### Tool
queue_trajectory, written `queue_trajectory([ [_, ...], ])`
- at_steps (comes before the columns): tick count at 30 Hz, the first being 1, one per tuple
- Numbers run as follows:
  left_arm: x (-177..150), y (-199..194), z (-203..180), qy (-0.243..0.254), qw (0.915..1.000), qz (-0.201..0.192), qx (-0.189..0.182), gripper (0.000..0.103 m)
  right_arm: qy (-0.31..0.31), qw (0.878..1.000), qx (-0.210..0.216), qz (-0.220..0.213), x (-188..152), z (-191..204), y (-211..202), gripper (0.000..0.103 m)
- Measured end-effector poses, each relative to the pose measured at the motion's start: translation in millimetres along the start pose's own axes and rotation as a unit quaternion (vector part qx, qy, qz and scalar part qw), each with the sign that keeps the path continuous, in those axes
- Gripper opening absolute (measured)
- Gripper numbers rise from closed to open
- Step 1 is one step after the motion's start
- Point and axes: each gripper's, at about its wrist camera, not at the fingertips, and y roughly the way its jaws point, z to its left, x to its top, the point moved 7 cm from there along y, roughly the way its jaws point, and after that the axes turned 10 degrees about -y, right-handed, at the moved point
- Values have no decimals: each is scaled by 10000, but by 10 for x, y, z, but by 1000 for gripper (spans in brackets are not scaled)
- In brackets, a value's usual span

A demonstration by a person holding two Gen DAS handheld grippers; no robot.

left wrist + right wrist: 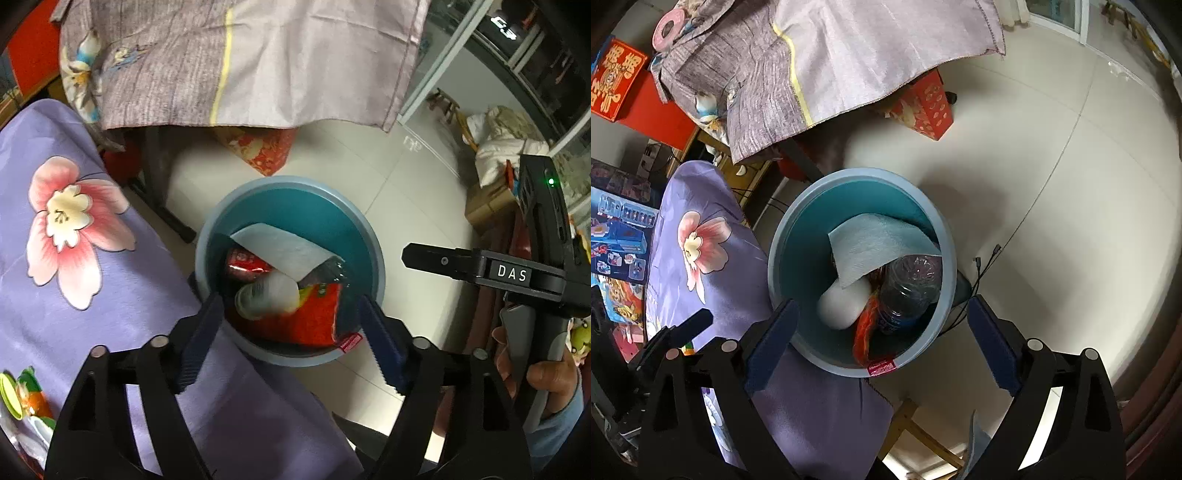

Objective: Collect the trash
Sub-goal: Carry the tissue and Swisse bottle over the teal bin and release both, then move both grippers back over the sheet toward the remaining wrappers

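A round blue trash bin (295,184) stands on the floor beside the purple flowered cloth; it also shows in the right wrist view (798,210). Inside lie a white paper towel (284,251), a red can (243,264), a white cup (269,295) and a red snack wrapper (317,314). The right wrist view shows the towel (875,243), the cup (842,304), a clear plastic bottle (908,288) and the wrapper (866,332). My left gripper (291,339) hovers open and empty above the bin. My right gripper (882,339) is open and empty above it too.
A purple cloth with pink flowers (74,240) covers the table at left, with snack packets (26,398) at its near edge. A mauve cloth (240,62) drapes furniture behind. A red box (923,107) sits on the tiled floor. Cables (982,269) lie right of the bin.
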Motion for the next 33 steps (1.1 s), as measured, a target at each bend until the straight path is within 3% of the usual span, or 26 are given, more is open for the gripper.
queue_trajectory([
  [5,-40,-136,86,-73,9999,-88,33,92,-206,9998,-15,-48,-40,86,-28,88],
  [15,-164,-385,288,-241,9994,-234,116,97,-526,9981,-138,-284,-102,253,-133,88],
  [23,-280,-613,418,-353,9985,-400,122,98,-738,9971,-198,53,-305,443,-86,88],
  [33,-544,-905,723,-538,9970,-556,94,99,-1040,9941,-258,155,-559,810,-88,88],
])
